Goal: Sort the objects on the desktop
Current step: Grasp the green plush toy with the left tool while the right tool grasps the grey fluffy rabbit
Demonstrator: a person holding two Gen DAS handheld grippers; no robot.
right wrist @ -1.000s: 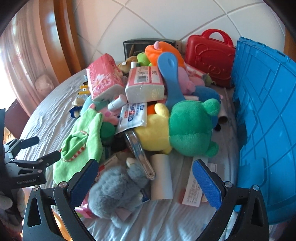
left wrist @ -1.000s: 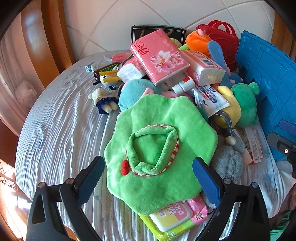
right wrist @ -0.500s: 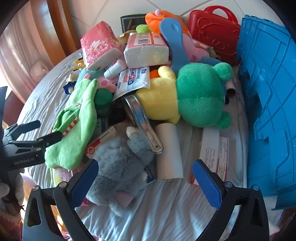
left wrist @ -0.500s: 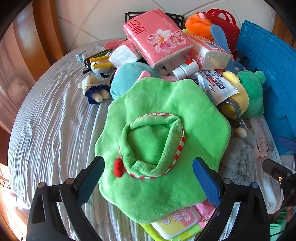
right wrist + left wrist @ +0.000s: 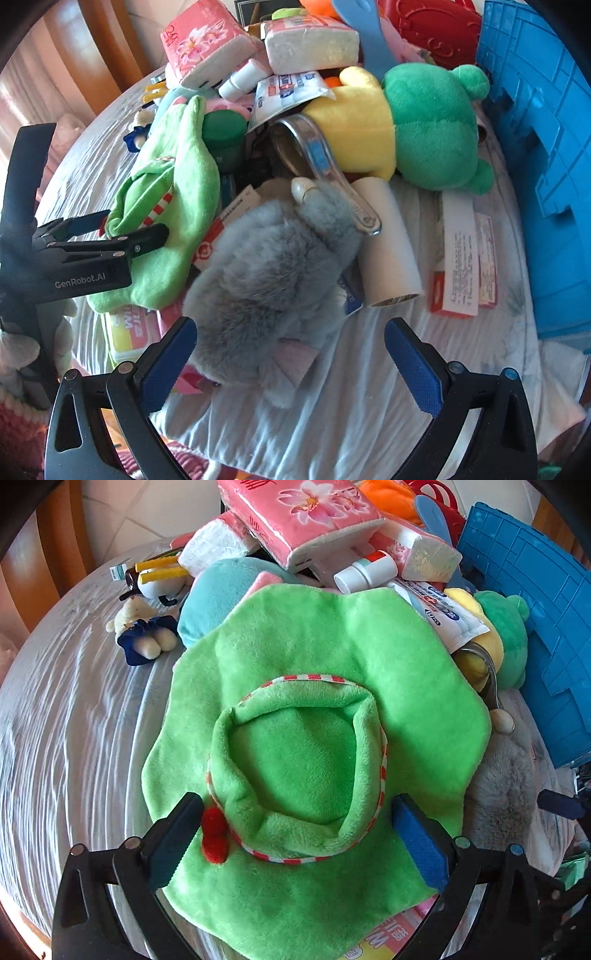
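A green plush hat [image 5: 295,738] with red-and-white trim lies on top of the pile on the round table. My left gripper [image 5: 295,834] hangs just over it, its jaws opening, with the hat's crown between the fingers and the pads not pressing on it. A red pom sits by the left fingertip [image 5: 177,830]. In the right wrist view the left gripper [image 5: 110,236] straddles the green hat [image 5: 173,192]. My right gripper [image 5: 290,360] stands open above a grey furry toy [image 5: 273,266], whose near end lies between the fingers, untouched.
A blue crate [image 5: 535,147] stands along the right side. The pile holds a green and yellow frog plush [image 5: 424,122], a pink tissue pack [image 5: 306,513], a white roll [image 5: 388,240], a steel ladle [image 5: 321,166], paper boxes and a small bottle. Wrinkled white cloth [image 5: 74,720] covers the table at the left.
Both grippers have come down towards the pile. The green hat now fills the left view and reaches between its fingers; the grey toy has come up to the right fingers.
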